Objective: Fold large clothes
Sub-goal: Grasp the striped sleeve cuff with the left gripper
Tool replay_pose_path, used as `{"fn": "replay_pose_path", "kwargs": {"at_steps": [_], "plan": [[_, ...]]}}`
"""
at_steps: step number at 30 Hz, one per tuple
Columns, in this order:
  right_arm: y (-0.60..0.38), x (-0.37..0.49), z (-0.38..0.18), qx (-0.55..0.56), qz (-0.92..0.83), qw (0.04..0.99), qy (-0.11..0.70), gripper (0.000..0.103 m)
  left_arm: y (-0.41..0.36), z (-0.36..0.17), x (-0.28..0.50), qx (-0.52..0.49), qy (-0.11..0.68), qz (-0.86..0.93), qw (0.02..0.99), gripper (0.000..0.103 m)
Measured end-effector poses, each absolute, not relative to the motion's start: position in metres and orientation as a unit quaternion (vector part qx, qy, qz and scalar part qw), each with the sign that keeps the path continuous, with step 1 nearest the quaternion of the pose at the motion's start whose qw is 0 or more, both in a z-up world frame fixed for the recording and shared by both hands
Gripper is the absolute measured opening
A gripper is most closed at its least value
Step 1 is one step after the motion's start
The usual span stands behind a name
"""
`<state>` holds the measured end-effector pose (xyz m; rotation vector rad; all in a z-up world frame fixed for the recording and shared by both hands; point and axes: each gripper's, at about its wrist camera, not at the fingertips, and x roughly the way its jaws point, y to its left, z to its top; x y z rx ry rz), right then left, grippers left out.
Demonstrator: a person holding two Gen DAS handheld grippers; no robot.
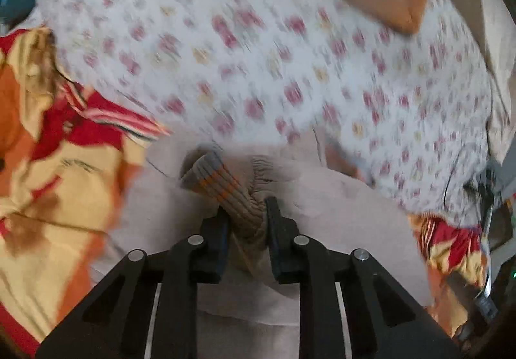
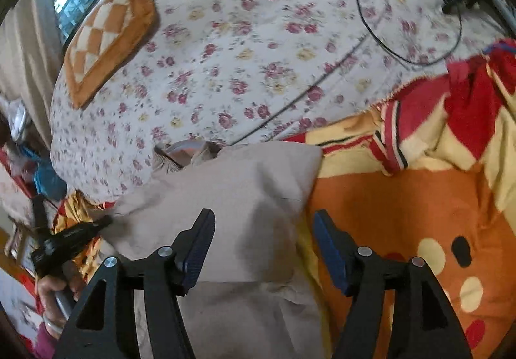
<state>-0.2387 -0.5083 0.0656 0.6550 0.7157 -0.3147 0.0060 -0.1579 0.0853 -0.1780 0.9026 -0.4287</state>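
Note:
A pale beige garment (image 1: 322, 214) lies folded on the bed. My left gripper (image 1: 246, 207) is shut on its ribbed grey-brown cuff with orange stripes (image 1: 222, 185). In the right wrist view the same garment (image 2: 232, 198) lies below my right gripper (image 2: 264, 217), which is open and empty just above its near part. The ribbed cuff end (image 2: 180, 152) shows at the garment's far edge. The left gripper (image 2: 80, 230) and the hand holding it appear at the left of that view.
A white floral bedsheet (image 2: 258, 53) covers the bed. A red, yellow and orange blanket (image 2: 419, 198) lies to the right and shows at the left in the left wrist view (image 1: 48, 165). An orange checkered cushion (image 2: 109, 33) lies far left. A black cable (image 2: 387, 46) loops far right.

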Motion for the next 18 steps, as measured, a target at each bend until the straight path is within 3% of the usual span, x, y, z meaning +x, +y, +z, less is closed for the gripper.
{"fn": "replay_pose_path", "kwargs": {"at_steps": [5,9,12,13,15,16,17,18], "plan": [[-0.498,-0.223,0.056,0.294,-0.132,0.867,0.379,0.066,-0.137,0.056,0.023,-0.061,0.478,-0.173,0.859,0.017],[-0.490,-0.208,0.044,0.275,-0.124,0.865,0.400,0.078,-0.141,0.036,0.019,-0.054,0.494,-0.169,0.851,0.018],[-0.498,-0.186,0.017,0.299,-0.122,0.855,0.406,0.078,-0.145,0.028,0.018,-0.057,0.503,-0.170,0.845,0.019],[-0.500,-0.182,0.007,0.317,-0.114,0.847,0.412,0.066,-0.147,0.028,0.017,-0.052,0.504,-0.174,0.845,0.020],[-0.503,-0.181,-0.006,0.337,-0.116,0.836,0.417,0.030,-0.152,0.032,0.014,-0.040,0.497,-0.185,0.847,0.025],[-0.502,-0.183,0.000,0.322,-0.123,0.845,0.409,0.019,-0.153,0.033,0.012,-0.037,0.495,-0.191,0.847,0.036],[-0.501,-0.185,0.011,0.295,-0.131,0.856,0.403,0.016,-0.154,0.034,0.012,-0.034,0.495,-0.193,0.846,0.045],[-0.499,-0.188,0.024,0.266,-0.147,0.868,0.392,0.002,-0.154,0.034,0.011,-0.033,0.495,-0.189,0.847,0.066]]}}
